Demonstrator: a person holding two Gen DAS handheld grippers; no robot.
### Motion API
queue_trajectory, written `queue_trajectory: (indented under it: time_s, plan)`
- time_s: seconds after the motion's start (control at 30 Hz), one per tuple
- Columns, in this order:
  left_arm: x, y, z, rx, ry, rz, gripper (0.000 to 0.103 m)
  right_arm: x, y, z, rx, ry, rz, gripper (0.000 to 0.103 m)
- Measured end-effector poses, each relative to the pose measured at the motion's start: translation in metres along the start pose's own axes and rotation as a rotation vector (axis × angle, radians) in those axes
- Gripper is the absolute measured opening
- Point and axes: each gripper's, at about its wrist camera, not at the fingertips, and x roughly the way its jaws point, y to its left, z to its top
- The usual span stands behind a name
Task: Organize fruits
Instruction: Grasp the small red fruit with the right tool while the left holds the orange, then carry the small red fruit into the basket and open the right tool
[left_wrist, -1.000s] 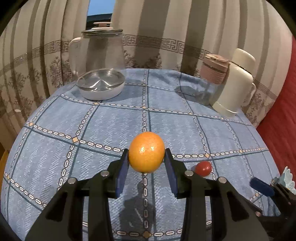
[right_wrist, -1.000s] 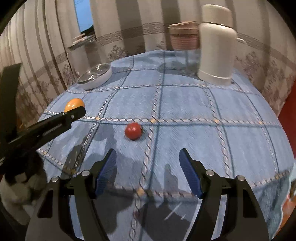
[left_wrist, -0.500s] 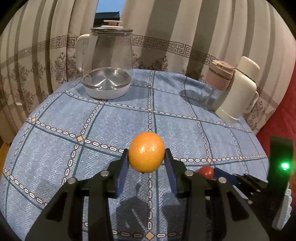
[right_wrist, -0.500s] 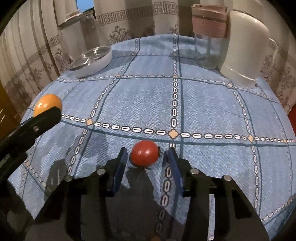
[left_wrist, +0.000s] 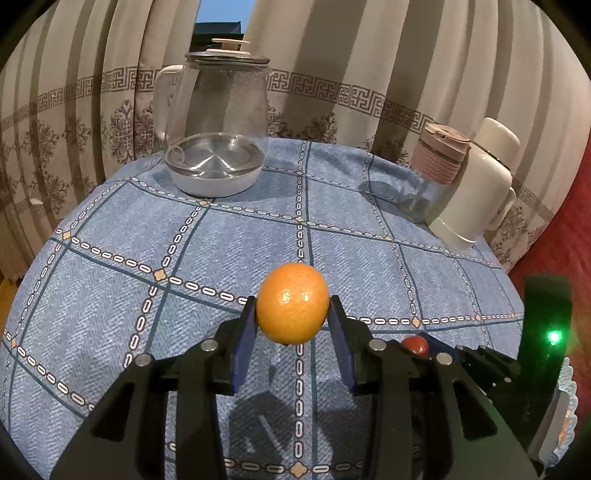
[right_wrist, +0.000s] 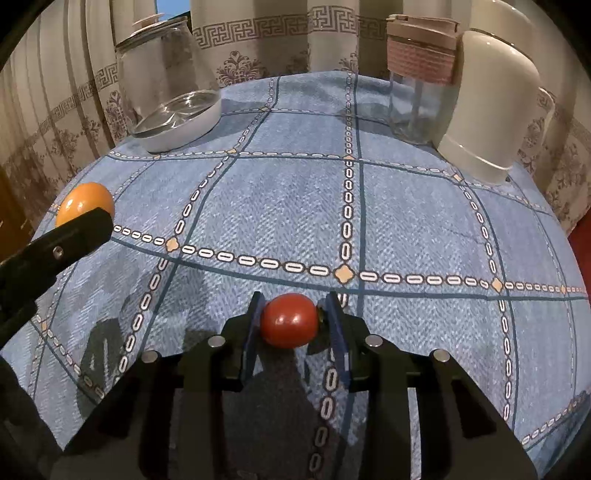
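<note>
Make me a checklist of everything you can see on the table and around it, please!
Surface: round table under a blue checked tablecloth.
Job's things: orange held off the cloth between the left tool's fingers; small red tomato gripped by the right tool, low over the cloth or on it, cannot tell.
Clutter: empty glass kettle far left; glass cup with pink sleeve and cream jug far right, side by side.
Grippers: left tool shut on the orange; right tool shut on the tomato.
Cables: nothing seen.
Surroundings: striped patterned curtains behind; something red at the right edge.
</note>
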Motion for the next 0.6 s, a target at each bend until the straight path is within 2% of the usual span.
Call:
queue_trajectory:
  time_s: [0.37,0.6]
  plan:
    - [-0.004,-0.008,-0.002,0.013,-0.013,0.0,0.039,-0.04,-0.009,-0.017,0.039,-0.04,0.027,0.035]
    - [-0.011,-0.021,-0.004,0.057,-0.039,0.011,0.039,-0.074,-0.017,-0.031,0.067,-0.077,0.047,0.035]
